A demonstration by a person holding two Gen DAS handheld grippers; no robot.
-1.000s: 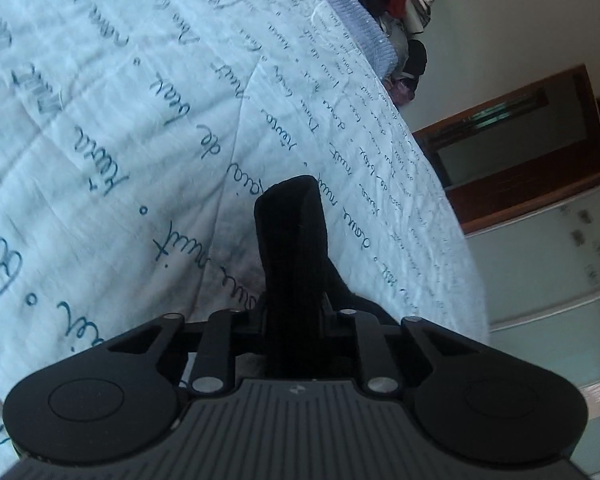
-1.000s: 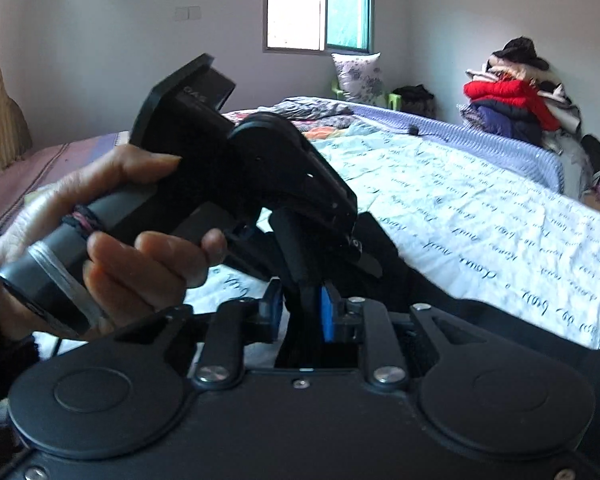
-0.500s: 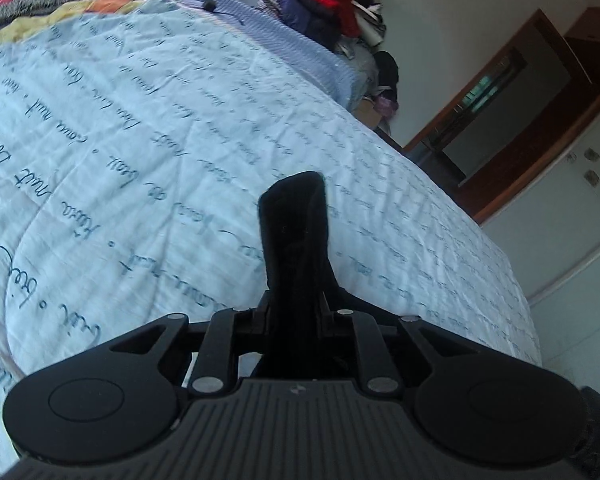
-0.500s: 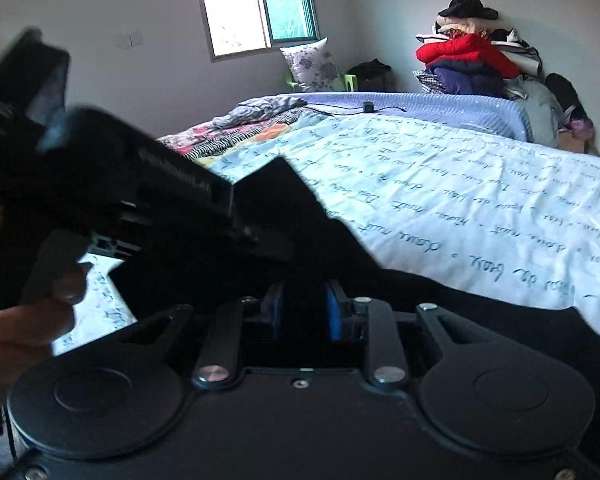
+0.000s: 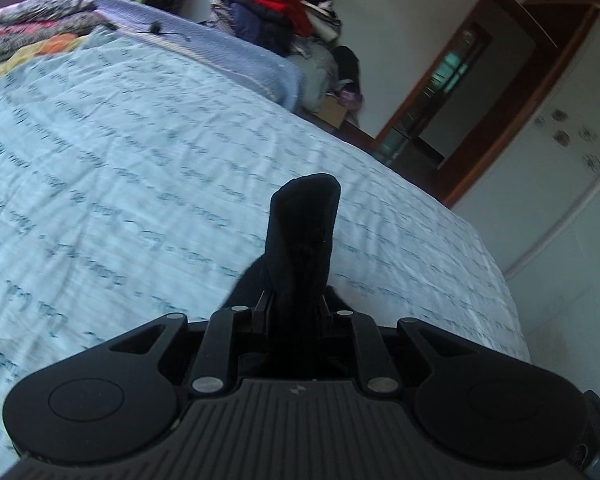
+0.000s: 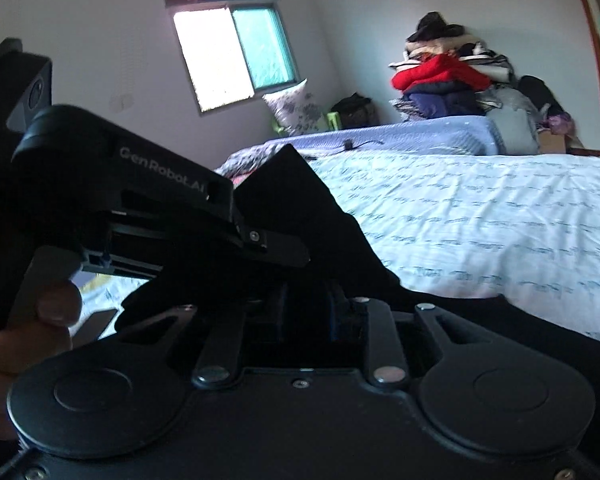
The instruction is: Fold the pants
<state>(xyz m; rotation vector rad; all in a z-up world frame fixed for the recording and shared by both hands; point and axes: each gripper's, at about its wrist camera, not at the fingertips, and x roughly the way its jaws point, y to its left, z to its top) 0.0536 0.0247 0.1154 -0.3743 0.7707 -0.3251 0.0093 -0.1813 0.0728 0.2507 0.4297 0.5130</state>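
Observation:
The black pants [image 5: 304,232] stick up as a rolled fold between the jaws of my left gripper [image 5: 296,304], which is shut on them above the bed. In the right wrist view my right gripper [image 6: 306,304] is shut on black pants cloth [image 6: 300,208] that rises in a peak in front of it. The left gripper's body [image 6: 132,184] and the hand holding it fill the left of that view, close beside my right gripper. More black cloth [image 6: 480,312] drapes to the right.
The bed has a pale blue quilt with script print [image 5: 140,160] and a lilac sheet at its far side [image 6: 420,132]. A pile of clothes [image 6: 444,76] sits in the corner. A window [image 6: 236,52], a wooden door frame [image 5: 452,92] and a white wardrobe [image 5: 572,200] stand around.
Both grippers have lifted and tilted up with the pants, so more of the room shows. The left gripper has stayed close at the right gripper's left.

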